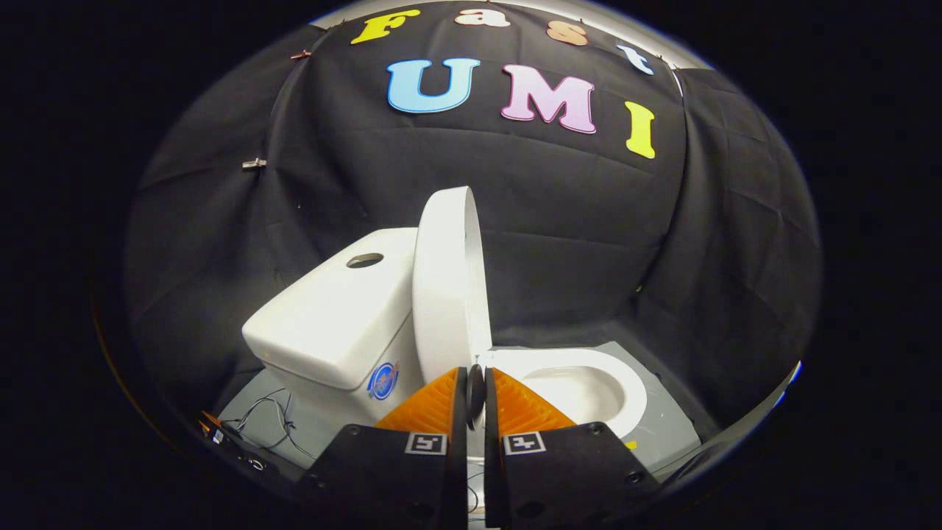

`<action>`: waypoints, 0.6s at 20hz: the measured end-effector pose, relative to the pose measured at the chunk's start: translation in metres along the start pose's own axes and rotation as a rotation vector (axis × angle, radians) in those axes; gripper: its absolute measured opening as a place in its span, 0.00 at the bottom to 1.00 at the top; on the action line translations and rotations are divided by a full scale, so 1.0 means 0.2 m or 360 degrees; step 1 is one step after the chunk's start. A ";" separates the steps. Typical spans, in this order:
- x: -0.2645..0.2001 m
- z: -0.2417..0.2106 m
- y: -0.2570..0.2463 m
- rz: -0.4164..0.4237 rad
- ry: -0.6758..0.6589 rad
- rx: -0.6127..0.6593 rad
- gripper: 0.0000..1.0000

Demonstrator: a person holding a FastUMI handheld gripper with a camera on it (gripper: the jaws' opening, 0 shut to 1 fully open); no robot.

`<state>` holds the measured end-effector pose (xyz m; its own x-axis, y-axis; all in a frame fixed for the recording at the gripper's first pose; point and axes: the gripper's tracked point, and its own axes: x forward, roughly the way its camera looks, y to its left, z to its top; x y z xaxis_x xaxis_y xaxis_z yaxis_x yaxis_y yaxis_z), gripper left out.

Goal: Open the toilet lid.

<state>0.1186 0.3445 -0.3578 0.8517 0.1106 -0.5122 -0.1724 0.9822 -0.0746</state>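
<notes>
Toilet lid [445, 287] raised upright, gripper [475, 394] closed just in front of it.

Gripper view: the fingers are drawn nearly together with only a thin slit between them, and a small dark round piece sits in that slit near the tips; cannot tell whether they pinch the lid's lower edge or merely stand before it. The lid stands on edge just beyond the fingertips, seen almost side-on, leaning back toward the tank [335, 309]. The tank lies to the left of the lid, with a round button recess [365, 260] on its top and a blue round sticker [383, 380] on its front. Right of the lid the seat and open bowl [589, 386] are exposed. Toilet rests on a grey floor panel [662, 423]; loose thin wires [268, 419] lie on it left of the tank.
</notes>
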 end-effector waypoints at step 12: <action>0.01 -0.01 0.11 0.0013 -0.0019 -0.0119 0.14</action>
<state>0.1157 0.3665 -0.3627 0.8559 0.1208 -0.5028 -0.2154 0.9672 -0.1343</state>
